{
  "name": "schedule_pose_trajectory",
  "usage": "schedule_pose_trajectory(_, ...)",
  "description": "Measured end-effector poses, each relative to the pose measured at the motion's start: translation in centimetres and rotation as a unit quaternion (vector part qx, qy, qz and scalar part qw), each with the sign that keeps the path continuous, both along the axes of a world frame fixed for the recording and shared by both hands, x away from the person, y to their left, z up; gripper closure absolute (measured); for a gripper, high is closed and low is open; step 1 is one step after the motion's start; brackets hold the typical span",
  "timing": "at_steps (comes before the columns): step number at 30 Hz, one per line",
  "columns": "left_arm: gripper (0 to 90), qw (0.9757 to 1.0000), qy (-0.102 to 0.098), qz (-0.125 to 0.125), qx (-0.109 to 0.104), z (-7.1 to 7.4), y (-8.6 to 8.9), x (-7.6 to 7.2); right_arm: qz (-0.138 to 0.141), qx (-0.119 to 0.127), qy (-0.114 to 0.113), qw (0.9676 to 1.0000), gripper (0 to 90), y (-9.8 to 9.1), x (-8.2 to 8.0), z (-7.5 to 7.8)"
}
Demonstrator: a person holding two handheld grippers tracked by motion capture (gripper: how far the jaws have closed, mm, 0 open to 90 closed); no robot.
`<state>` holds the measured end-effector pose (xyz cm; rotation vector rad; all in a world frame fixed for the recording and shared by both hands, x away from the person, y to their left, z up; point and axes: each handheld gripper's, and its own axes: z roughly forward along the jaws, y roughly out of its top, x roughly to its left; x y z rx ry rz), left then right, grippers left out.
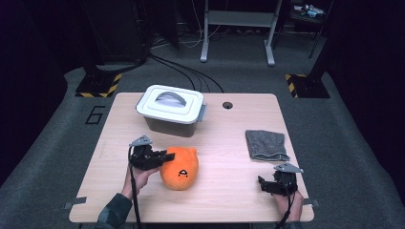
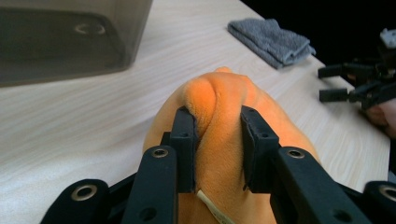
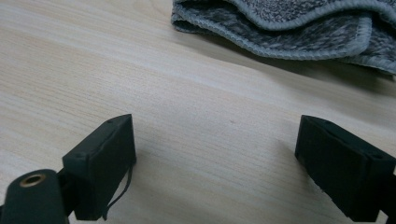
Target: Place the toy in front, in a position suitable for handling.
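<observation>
High view, "6" marked on floor [image 1: 94, 115], left gripper [image 1: 165, 157] pinching orange plush [image 1: 180, 168], right gripper [image 1: 261, 184] spread, empty.

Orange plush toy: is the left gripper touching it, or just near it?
Touching. In the left gripper view, the left gripper has both black pads pressed into the orange plush toy, pinching up a fold of its fabric between them.
</observation>
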<state>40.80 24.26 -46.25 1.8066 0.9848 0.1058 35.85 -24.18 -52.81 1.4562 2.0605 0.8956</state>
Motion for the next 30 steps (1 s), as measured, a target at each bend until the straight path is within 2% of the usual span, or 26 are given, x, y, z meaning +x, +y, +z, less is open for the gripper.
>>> schedule_pose_trajectory(3,70.1,0.9999,-0.003,0.012,-0.006,0.1,0.1,-0.2,0.0,0.0,0.0,1.0,11.5,0.0,0.0,0.0)
schedule_pose_trajectory(5,70.1,0.9992,0.001,0.028,-0.027,0.1,0.2,-0.4,0.0,0.0,0.0,1.0,11.5,0.0,0.0,0.0)
schedule_pose_trajectory(6,70.1,0.9992,0.001,0.028,-0.027,0.1,0.2,-0.4,0.0,0.0,0.0,1.0,11.5,0.0,0.0,0.0)
schedule_pose_trajectory(8,70.1,0.998,0.003,0.037,-0.05,0.1,0.1,-0.8,0.0,0.0,0.0,1.0,11.5,0.0,0.0,0.0)
schedule_pose_trajectory(10,70.1,0.9976,0.002,0.041,-0.055,0.2,0.1,-1.0,0.002,-0.001,-0.001,1.0,11.5,0.0,0.0,0.0)
schedule_pose_trajectory(12,70.1,0.9952,0.001,0.06,-0.078,0.0,-0.2,-1.7,0.0,0.0,0.0,1.0,11.5,0.0,0.0,0.0)
schedule_pose_trajectory(13,70.1,0.9951,0.002,0.062,-0.076,-0.1,-0.3,-2.0,0.001,0.0,0.0,1.0,11.5,0.0,0.0,0.0)
schedule_pose_trajectory(14,70.0,0.9951,0.001,0.066,-0.074,-0.3,-0.5,-2.3,0.0,0.0,0.0,1.0,11.5,0.0,0.0,0.0)
schedule_pose_trajectory(17,69.0,0.9967,0.012,0.066,-0.046,-1.1,-1.0,-2.8,0.001,-0.001,0.0,1.0,11.5,0.0,0.0,0.0)
schedule_pose_trajectory(20,67.7,0.9963,0.013,0.075,-0.04,-1.6,-0.8,-3.0,0.0,0.0,0.0,1.0,11.5,0.0,0.0,0.0)
schedule_pose_trajectory(21,64.4,0.9971,0.009,0.072,-0.023,-1.6,-0.5,-2.9,0.0,0.0,0.0,1.0,11.5,0.0,0.0,0.0)
schedule_pose_trajectory(22,62.3,0.9971,0.009,0.072,-0.023,-1.6,-0.5,-2.9,0.0,0.0,0.0,1.0,11.5,0.0,0.0,0.0)
schedule_pose_trajectory(23,62.3,0.9975,0.013,0.069,-0.013,-1.5,-0.3,-2.8,0.0,0.0,0.0,1.0,11.5,0.0,0.0,0.0)
schedule_pose_trajectory(24,55.0,0.9982,0.003,0.058,0.013,-1.2,-0.2,-2.5,0.002,-0.001,-0.001,1.0,11.6,0.0,0.0,0.0)
schedule_pose_trajectory(25,52.9,0.9982,0.003,0.058,0.013,-1.2,-0.2,-2.5,0.002,-0.001,-0.001,1.0,11.6,0.0,0.0,0.0)
schedule_pose_trajectory(26,49.4,0.9981,0.003,0.055,0.026,-1.1,-0.1,-2.3,0.0,0.0,0.0,1.0,11.6,0.0,0.0,0.0)
schedule_pose_trajectory(27,49.4,0.9977,-0.005,0.052,0.044,-1.0,-0.1,-2.1,0.0,0.0,0.0,1.0,11.6,0.0,0.0,0.0)
schedule_pose_trajectory(28,44.5,0.9977,-0.006,0.036,0.058,-0.9,0.2,-1.6,0.001,-0.001,0.0,1.0,11.6,0.0,0.0,0.0)
schedule_pose_trajectory(30,40.4,0.9974,-0.008,0.031,0.065,-0.8,0.5,-1.0,0.001,-0.001,0.0,1.0,11.6,0.0,0.0,0.0)
